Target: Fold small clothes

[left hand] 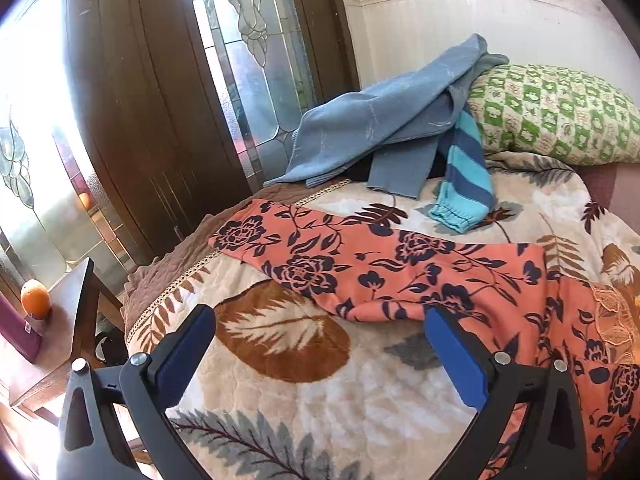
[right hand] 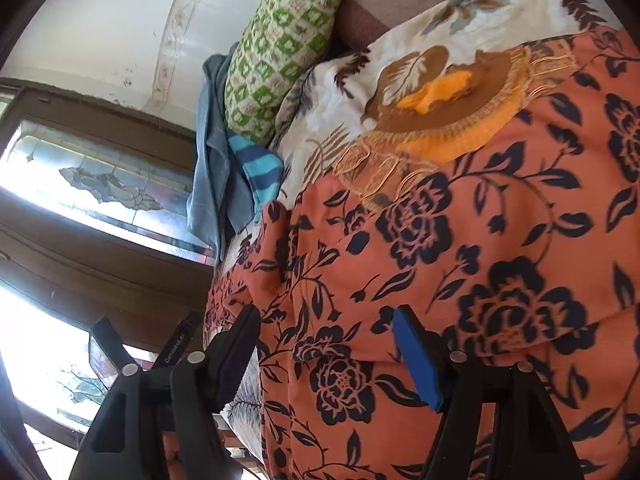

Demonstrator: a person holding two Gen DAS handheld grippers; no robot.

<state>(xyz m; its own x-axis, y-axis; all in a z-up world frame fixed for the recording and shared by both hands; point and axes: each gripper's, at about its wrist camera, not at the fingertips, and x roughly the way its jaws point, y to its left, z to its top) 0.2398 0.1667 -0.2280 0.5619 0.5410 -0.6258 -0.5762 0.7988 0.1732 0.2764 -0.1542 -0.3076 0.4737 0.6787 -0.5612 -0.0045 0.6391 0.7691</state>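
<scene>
Clothing is spread over a bed covered by a cream quilted blanket with brown and grey leaf prints (left hand: 320, 380). An orange garment printed with dark navy flowers (left hand: 400, 272) is laid flat across the blanket, one sleeve stretched toward the bed's edge. The left gripper (left hand: 320, 344) is held above the blanket with jaws spread wide and nothing between them, just beside the garment's lower edge. The right gripper (right hand: 326, 340) is likewise parted and empty, poised over the floral fabric. Farther back, a blue knitted sweater (left hand: 372, 120) and a blue-striped sleeve (left hand: 464, 172) are heaped against a green-and-white patterned pillow (left hand: 560, 112).
</scene>
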